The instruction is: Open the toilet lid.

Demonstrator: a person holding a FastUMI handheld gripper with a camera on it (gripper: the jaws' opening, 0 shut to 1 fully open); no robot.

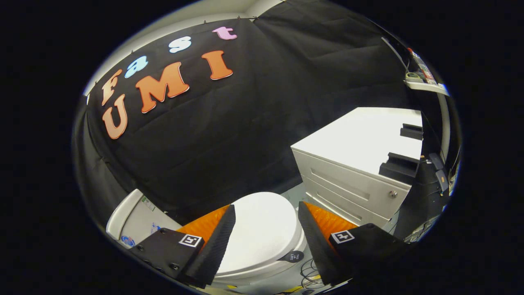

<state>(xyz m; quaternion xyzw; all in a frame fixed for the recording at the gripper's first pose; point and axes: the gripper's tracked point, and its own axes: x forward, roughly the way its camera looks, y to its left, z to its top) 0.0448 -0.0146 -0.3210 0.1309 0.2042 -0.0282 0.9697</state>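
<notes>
My gripper (266, 241), fingers apart w/ nothing held, hangs above closed toilet lid (262, 229); lid's front edge nearest, tank (131, 217) opposite.

toilet lid (262, 229) edges hidden behind claw (266, 213) fingers, shelf clutter (421, 76) indistinct

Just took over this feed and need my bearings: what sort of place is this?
Likely a mock bathroom in a recording booth: a white toilet with its lid down seen between the open gripper fingers, a white drawer cabinet beside it, black cloth wall behind.
</notes>
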